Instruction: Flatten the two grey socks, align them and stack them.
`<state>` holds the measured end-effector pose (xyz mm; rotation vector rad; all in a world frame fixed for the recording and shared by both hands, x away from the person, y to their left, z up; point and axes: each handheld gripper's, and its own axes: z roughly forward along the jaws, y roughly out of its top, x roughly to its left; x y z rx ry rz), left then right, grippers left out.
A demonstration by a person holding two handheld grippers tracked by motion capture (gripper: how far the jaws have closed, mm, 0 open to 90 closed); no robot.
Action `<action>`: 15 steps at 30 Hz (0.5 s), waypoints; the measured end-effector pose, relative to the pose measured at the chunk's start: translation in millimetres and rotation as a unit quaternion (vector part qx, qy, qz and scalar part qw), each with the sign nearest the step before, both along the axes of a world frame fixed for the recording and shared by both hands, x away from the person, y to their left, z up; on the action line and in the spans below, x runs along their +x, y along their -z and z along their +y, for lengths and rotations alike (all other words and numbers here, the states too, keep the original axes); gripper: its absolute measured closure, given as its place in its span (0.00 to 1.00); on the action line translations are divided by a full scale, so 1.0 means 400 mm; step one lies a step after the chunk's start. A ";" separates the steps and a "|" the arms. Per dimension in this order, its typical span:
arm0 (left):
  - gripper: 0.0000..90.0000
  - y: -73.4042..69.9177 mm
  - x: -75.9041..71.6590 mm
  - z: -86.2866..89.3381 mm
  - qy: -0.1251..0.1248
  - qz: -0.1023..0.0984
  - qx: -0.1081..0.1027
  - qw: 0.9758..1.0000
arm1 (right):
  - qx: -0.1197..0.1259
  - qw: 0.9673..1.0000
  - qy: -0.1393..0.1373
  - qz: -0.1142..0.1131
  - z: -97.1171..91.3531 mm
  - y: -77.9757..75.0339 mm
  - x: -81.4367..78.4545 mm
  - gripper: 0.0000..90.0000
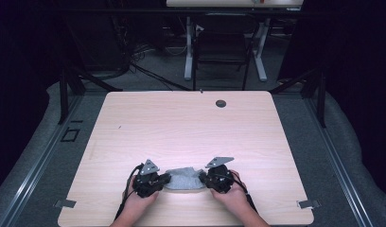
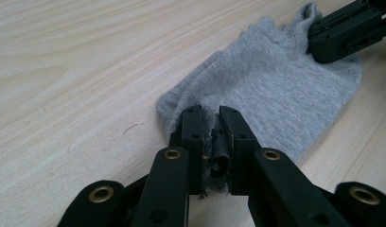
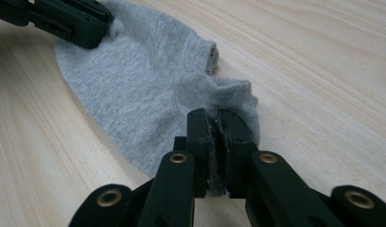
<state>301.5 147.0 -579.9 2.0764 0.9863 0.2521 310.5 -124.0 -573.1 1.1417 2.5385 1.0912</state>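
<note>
You are pinching the gray sock at each end with your left hand-held gripper and right hand-held gripper, on the tabletop.

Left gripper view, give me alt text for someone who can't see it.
A left hand-held gripper pinches the near edge of a grey sock lying flat on a pale wooden table, its two black jaws closed on the fabric. At the top right, the right hand-held gripper grips the sock's far end.
</note>
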 end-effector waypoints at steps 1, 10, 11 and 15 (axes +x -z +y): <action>0.90 -0.001 0.000 0.000 -0.001 0.001 -0.001 1.000 | 0.000 1.000 0.000 0.000 0.000 0.000 0.000 0.93; 0.85 -0.023 -0.008 0.009 -0.003 -0.008 -0.008 1.000 | 0.012 1.000 0.007 -0.010 -0.001 -0.029 -0.012 0.91; 0.84 -0.027 -0.011 0.009 -0.006 -0.009 -0.010 1.000 | 0.016 1.000 0.006 -0.011 -0.002 -0.034 -0.014 0.90; 0.79 -0.045 -0.020 0.015 -0.009 -0.017 -0.017 1.000 | 0.014 1.000 0.007 -0.021 -0.008 -0.055 -0.019 0.88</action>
